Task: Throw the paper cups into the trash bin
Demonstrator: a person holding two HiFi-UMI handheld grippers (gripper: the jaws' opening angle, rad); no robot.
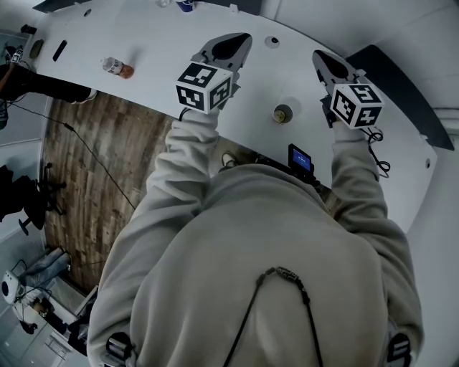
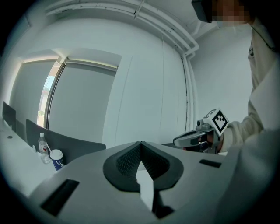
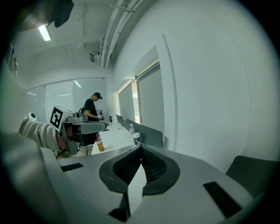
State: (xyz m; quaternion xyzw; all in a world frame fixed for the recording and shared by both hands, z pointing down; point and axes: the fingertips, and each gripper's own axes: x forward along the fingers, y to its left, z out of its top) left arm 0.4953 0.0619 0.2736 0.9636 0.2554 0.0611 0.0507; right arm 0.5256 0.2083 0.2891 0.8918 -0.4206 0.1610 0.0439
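A white paper cup with blue print [image 2: 56, 159] stands on the white table [image 1: 143, 43] beside a grey divider. It also shows far off as the cup [image 3: 136, 138] in the right gripper view and as the cup [image 1: 185, 4] at the head view's top edge. My left gripper [image 1: 242, 39] and right gripper [image 1: 319, 57] hover side by side over the table, well short of the cup. Both are shut with nothing between the jaws, as the left gripper [image 2: 140, 151] and right gripper [image 3: 141, 148] show in their own views. No trash bin is in any view.
An orange-drink bottle [image 1: 117, 67] lies on the table to the left, and a clear water bottle [image 2: 43, 144] stands by the cup. A small round object [image 1: 282, 113] sits between the grippers. A person in black [image 3: 92, 109] stands at the table's far end. Wooden floor [image 1: 86, 165] lies to the left.
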